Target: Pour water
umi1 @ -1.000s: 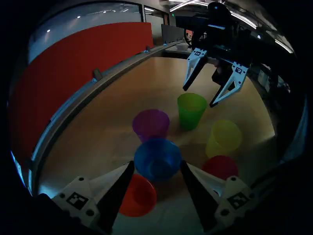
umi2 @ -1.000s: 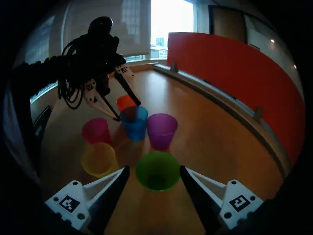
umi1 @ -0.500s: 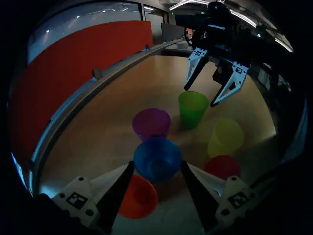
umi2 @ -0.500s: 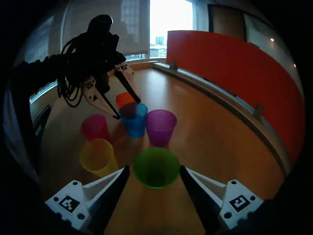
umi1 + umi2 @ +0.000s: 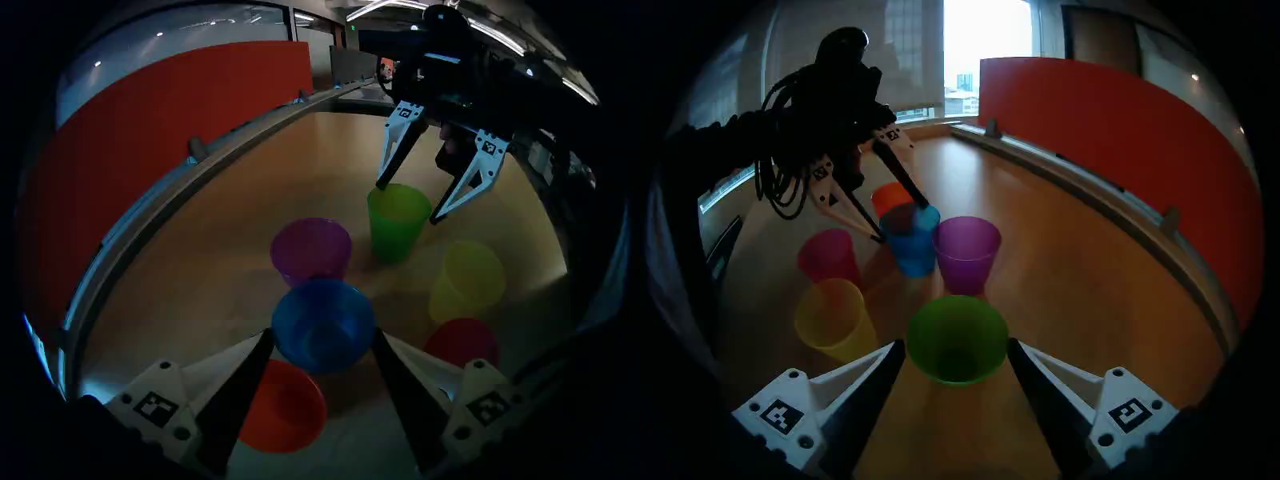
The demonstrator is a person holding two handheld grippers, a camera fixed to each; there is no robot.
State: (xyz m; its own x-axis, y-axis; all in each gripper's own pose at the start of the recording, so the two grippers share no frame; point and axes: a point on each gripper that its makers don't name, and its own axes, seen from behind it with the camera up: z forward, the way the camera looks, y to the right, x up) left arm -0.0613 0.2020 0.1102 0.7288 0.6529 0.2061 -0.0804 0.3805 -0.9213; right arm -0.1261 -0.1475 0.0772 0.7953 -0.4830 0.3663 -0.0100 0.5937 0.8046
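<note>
Hanging over the surface [image 5: 232, 232], the left gripper [image 5: 322, 334] has jaws apart around a blue cup [image 5: 322, 316]; the right gripper's [image 5: 954, 343] jaws sit apart around a green cup [image 5: 957, 332].

The green cup [image 5: 958, 338] and blue cup [image 5: 322, 324] look like smooth, translucent plastic. The tabletop [image 5: 1088, 272] is wood-grained with a soft sheen; the red panel [image 5: 1120, 136] at right looks matt.
</note>
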